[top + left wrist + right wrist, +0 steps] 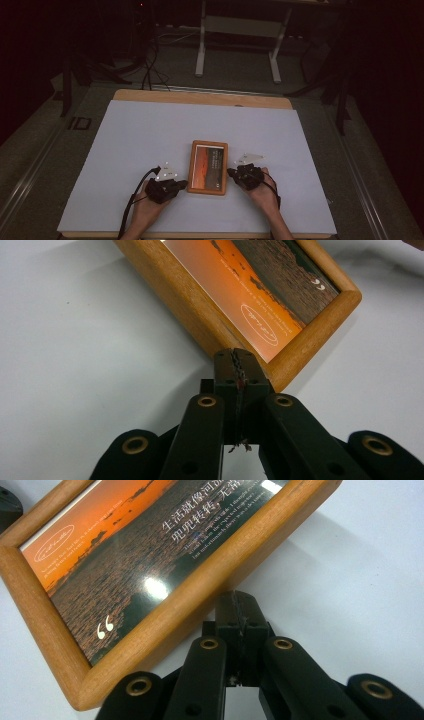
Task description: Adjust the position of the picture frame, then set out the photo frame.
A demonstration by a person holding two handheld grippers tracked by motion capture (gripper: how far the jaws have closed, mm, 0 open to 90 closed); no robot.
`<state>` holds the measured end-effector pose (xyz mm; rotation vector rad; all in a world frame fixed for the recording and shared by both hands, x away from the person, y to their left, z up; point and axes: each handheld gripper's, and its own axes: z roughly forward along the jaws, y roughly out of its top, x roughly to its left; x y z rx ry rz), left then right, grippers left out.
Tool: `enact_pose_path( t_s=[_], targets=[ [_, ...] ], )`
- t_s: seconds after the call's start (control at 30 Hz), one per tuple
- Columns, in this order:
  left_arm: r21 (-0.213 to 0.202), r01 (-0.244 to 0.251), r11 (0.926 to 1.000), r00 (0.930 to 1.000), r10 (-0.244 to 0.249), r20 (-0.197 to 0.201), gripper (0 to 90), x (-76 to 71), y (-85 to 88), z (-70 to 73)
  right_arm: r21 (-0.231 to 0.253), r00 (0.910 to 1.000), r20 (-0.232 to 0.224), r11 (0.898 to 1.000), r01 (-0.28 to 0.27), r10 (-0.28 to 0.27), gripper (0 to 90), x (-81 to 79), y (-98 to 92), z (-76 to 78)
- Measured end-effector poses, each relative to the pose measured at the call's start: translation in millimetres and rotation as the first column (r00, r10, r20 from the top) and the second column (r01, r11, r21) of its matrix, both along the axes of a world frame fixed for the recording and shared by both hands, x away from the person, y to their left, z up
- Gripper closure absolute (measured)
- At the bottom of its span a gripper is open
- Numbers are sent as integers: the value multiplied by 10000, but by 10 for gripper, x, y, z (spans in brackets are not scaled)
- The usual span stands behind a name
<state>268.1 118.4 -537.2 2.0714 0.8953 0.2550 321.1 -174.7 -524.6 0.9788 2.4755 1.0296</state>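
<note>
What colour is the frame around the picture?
The frame is warm orange-brown wood, with visible grain; it shows best in the right gripper view.

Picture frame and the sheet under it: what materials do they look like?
Picture frame: looks like wood, warm honey tone, visible grain, rounded corners, smooth satin finish. Its front is glossy, glass or clear plastic, since a light glare sits on the sunset print. White sheet: matte, flat, no weave visible; paper or thin plastic, can't tell which.
</note>
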Motion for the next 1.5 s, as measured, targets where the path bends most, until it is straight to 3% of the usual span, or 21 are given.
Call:
enact_pose_path(
  t_s=[0.4,0.63,1.07,1.5],
  targets=[
    [-51,-25,10000,10000,26,47,886,2,9,3,-47,10000,-12,10000,17,-17,900,42,4,-35],
    [-389,-344,9987,9990,355,284,851,8,111,54,-69,9999,173,10000,11,-10,889,65,1,-29],
    [-713,-644,9954,9949,696,735,822,-15,225,124,120,9976,698,9999,-39,31,879,52,-61,123],
    [-816,-712,9941,9940,776,775,805,-12,246,131,524,9920,1261,9986,28,-94,879,71,-106,299]
  ],
)
